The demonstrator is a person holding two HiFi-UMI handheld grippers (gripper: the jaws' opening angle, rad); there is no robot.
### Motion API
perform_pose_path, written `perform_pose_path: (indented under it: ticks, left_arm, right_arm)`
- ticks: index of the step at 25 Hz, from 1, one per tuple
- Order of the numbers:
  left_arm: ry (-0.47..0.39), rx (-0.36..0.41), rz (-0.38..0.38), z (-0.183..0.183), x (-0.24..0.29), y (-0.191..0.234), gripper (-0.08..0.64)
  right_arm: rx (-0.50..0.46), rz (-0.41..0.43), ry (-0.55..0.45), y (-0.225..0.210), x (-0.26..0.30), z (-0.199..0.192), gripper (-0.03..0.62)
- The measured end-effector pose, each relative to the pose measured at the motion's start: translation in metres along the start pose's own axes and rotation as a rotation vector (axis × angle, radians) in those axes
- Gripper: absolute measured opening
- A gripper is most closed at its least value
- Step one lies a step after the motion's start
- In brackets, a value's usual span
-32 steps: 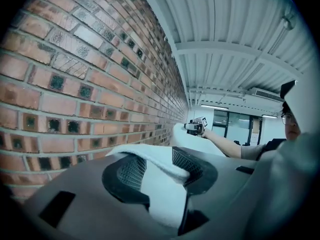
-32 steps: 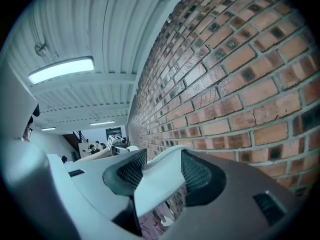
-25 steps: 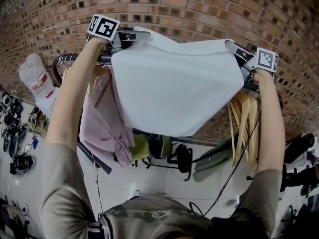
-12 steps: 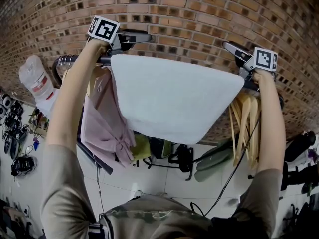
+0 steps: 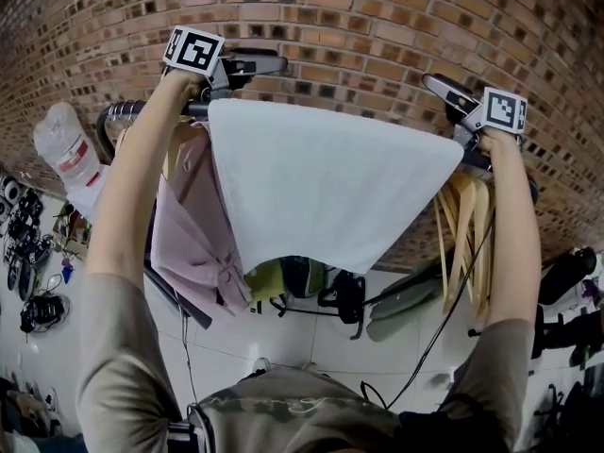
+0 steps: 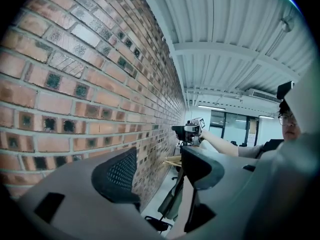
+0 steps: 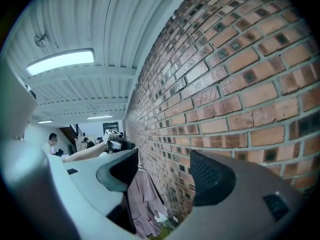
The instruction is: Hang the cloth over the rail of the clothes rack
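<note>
Brick wall [image 5: 359, 26] fills the background, w/ pale tiled floor [image 5: 283, 343] below and dark gear [image 5: 28, 253] strewn at far left. Gripper views show a white ribbed ceiling [image 6: 235, 29] w/ a strip light [image 7: 60, 61]. L to R along the rack: clear plastic bottle [image 5: 64, 149] beside the rail's end, chrome rail [image 5: 121, 111], pink garment [image 5: 193, 239] hanging from it. Next comes the white cloth [image 5: 330, 182], draped over the rail between the two grippers w/ its lower edge hanging free above the floor, then wooden hangers [image 5: 462, 229] just right of it. Left gripper [image 5: 269, 64] is up by the cloth's top left corner, above the rail. Its jaws have just been opening and stand wide apart, w/ only wall and room seen between them, gripping nothing. Right gripper [image 5: 439, 91] is by the top right corner; its jaws have likewise just been opening, are wide, and hold nothing. Each gripper's cube [image 5: 193, 50] carries black-and-white square markers. The bottle has a red label, print too small to read.
</note>
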State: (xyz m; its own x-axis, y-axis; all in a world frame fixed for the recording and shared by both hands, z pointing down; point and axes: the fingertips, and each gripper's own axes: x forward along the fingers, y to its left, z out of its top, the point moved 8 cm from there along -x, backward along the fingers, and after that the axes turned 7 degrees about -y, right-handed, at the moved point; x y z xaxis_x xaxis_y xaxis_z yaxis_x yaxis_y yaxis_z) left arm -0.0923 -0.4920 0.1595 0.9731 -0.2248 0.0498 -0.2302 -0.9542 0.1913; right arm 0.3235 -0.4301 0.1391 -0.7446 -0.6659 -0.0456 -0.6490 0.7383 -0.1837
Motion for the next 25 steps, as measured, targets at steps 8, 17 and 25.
perform_pose_path:
  ticks: [8,17,25]
  left_arm:
    - [-0.045,-0.007,0.0,0.004,-0.001,-0.001,0.272]
    - [-0.079,0.112,0.079,0.013,-0.012,0.002,0.111]
    - [-0.18,0.027,0.063,0.017,-0.022,0.004,0.008]
  right_arm:
    - [-0.054,-0.001,-0.129,0.0,-0.009,0.017,0.305]
    - [-0.056,0.071,-0.151,0.005,-0.008,0.022,0.05]
    - [-0.1,0.074,-0.135,0.007,-0.008,0.02,0.01]
